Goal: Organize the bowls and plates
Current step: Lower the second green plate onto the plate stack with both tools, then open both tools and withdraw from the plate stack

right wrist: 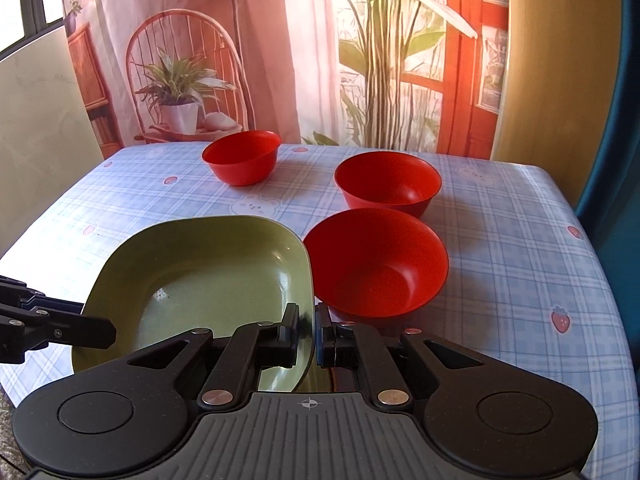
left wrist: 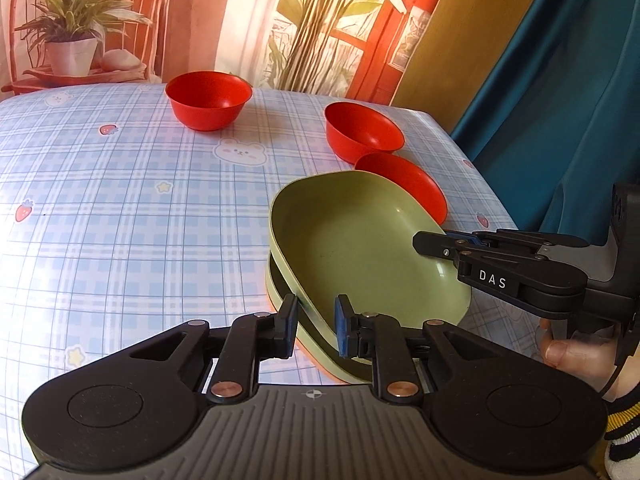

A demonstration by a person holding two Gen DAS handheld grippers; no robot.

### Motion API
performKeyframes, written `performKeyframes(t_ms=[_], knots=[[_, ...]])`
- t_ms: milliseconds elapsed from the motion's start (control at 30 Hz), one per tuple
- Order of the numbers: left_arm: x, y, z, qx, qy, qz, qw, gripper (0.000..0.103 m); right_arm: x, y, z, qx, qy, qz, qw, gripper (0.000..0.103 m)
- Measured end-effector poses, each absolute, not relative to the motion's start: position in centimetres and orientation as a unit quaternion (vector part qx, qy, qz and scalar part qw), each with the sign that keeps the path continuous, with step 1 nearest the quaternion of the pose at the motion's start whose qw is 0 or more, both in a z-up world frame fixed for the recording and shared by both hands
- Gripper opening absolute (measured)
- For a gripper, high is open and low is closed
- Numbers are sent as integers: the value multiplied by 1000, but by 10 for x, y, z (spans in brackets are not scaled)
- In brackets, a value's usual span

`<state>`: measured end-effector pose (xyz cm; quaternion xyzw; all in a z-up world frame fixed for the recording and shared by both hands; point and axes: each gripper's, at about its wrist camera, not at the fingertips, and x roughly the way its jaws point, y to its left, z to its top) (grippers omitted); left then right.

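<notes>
Left wrist view is showing something the right one isn't: the tilted green squarish plastic plate [left wrist: 360,240] is sitting on a second green plate [left wrist: 316,344] underneath it. Right wrist view is giving a clean look at all three red plastic bowls [right wrist: 380,260] [right wrist: 388,182] [right wrist: 242,156] on the blue checked tablecloth [right wrist: 520,240]: one touching the plate's right edge, two farther behind it. Left gripper [left wrist: 318,326] is partly parted, straddling the top plate's near rim, not visibly squeezing it. Right gripper [right wrist: 308,330] is clamping down on that plate's right rim, fingers [right wrist: 290,320] nearly together.
</notes>
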<state>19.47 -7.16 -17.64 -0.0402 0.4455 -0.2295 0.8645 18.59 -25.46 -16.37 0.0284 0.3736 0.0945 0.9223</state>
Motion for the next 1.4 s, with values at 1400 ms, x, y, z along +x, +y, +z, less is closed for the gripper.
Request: performKeyframes(t_ms=[1400], knots=[[190, -65, -191, -65, 449, -231, 861, 31, 175, -250, -177, -4, 355, 70, 932, 23]])
